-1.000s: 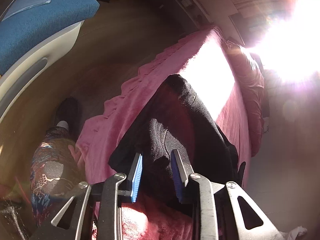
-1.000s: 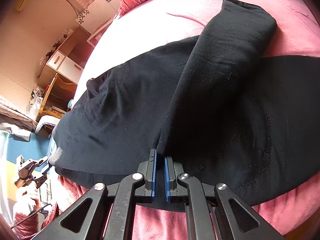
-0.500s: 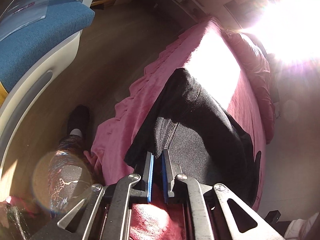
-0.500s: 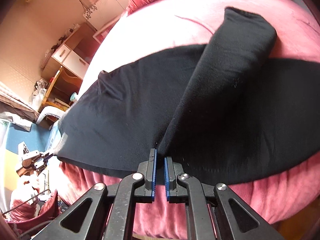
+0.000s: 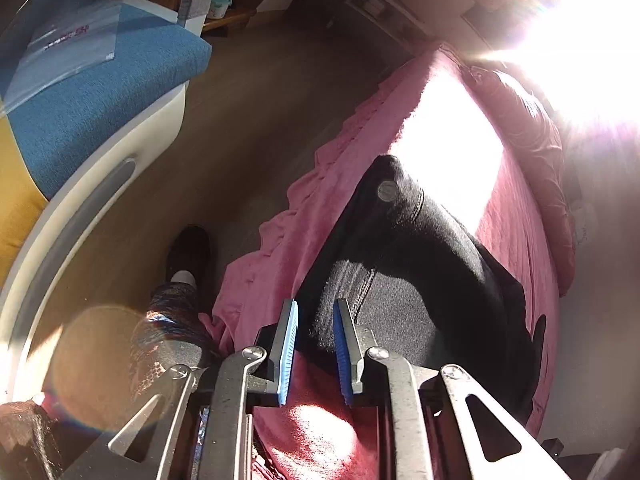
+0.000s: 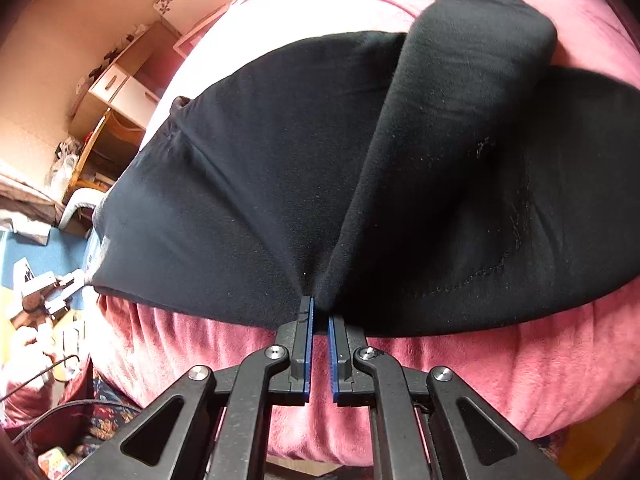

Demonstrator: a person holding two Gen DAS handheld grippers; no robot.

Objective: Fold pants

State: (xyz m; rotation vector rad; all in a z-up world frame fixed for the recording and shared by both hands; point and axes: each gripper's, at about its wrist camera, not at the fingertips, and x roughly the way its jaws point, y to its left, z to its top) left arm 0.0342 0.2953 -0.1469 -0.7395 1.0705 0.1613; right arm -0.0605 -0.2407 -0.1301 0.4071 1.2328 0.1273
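Pink plush bed (image 6: 520,368) underneath, and the black pants (image 6: 256,184) lie across it at the near edge, one leg flopped back over the rest. Soft, limp, fairly light, a touch clingy, I'd say: take hems and waistband corners. Right gripper (image 6: 319,312) is pinched tight on a fold at the near hem. Left gripper (image 5: 316,320) has just been opening, pants edge between its jaws, unpressed.
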